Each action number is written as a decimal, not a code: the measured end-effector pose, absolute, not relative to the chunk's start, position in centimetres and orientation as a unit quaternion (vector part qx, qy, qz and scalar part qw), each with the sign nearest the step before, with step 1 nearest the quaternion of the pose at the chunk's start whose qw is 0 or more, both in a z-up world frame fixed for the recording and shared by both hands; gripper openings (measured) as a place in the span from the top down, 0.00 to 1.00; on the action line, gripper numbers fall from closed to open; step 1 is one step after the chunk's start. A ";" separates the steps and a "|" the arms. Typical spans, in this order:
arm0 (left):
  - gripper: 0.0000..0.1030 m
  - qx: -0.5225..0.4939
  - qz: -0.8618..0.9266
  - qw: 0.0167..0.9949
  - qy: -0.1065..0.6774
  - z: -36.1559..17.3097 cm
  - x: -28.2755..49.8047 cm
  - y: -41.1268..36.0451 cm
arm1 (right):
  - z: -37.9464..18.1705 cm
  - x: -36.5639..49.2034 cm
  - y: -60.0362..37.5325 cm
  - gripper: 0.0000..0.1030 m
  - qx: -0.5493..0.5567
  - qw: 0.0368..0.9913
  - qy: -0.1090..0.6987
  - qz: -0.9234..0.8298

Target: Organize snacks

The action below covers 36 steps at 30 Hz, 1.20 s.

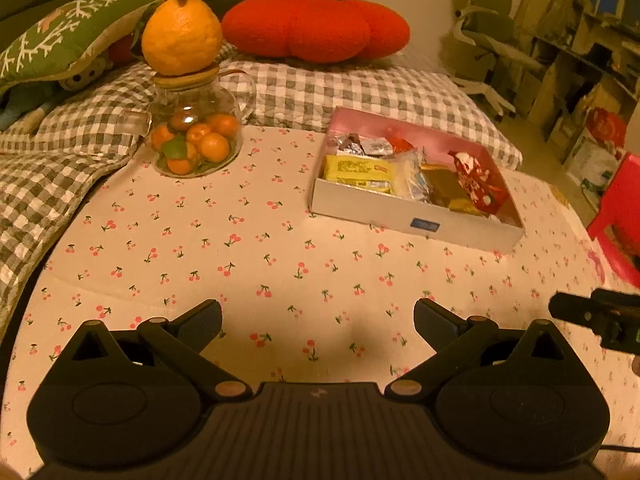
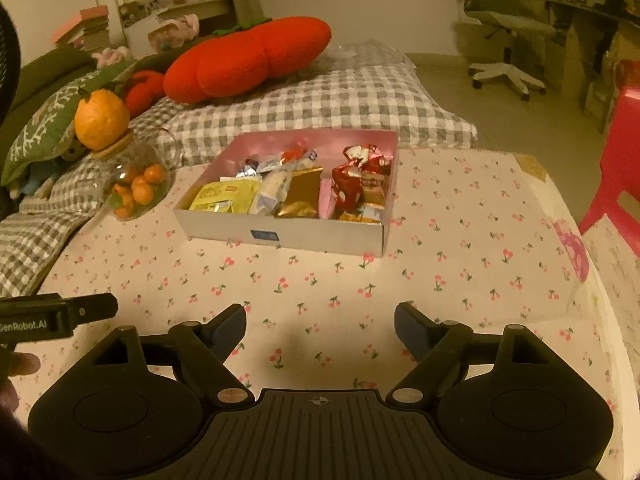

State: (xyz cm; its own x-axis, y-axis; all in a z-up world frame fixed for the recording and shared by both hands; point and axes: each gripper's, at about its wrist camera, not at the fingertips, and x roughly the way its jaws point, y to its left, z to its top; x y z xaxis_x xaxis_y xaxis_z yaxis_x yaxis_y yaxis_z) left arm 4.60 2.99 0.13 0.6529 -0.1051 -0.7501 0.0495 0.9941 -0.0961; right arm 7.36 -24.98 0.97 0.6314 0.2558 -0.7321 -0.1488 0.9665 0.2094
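A shallow grey box with a pink inside [image 1: 400, 216] [image 2: 288, 236] sits on the cherry-print cloth. It holds wrapped snacks: a yellow packet [image 1: 356, 170] [image 2: 224, 196], a gold packet [image 2: 304, 192] and a red spotted packet [image 1: 476, 180] [image 2: 352, 184], among others. My left gripper [image 1: 318, 320] hovers open over bare cloth, well short of the box. My right gripper [image 2: 320, 328] is likewise open and empty, nearer the camera than the box. Each gripper's body shows at the edge of the other's view.
A glass jar of small oranges [image 1: 192, 136] [image 2: 136, 188] with a large orange on its lid stands left of the box. Behind are a checked blanket [image 1: 320, 92], a red pumpkin cushion [image 1: 316, 26] and an office chair [image 2: 504, 28]. A pink stool [image 2: 616, 168] stands at the right.
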 end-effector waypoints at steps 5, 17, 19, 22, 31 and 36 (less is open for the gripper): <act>0.01 -0.017 -0.039 0.909 0.414 0.4 3.9 2.1 | 1.2 7.0 -24.2 0.16 0.040 0.909 0.402 0.102; 0.00 0.002 -0.021 0.907 0.421 0.3 3.2 0.8 | 0.4 7.2 -23.7 0.14 0.035 0.905 0.414 0.092; 0.00 0.004 -0.019 0.907 0.420 0.3 3.1 0.7 | 0.3 7.2 -23.7 0.14 0.035 0.905 0.415 0.093; 0.00 0.005 -0.017 0.908 0.420 0.3 3.1 0.6 | 0.3 7.1 -23.7 0.14 0.035 0.904 0.415 0.094; 0.00 0.007 -0.013 0.907 0.421 0.2 3.1 0.7 | 0.2 7.2 -23.5 0.14 0.035 0.902 0.419 0.094; 0.00 0.005 -0.010 0.907 0.422 0.2 3.1 0.7 | 0.0 7.2 -23.3 0.14 0.033 0.901 0.421 0.095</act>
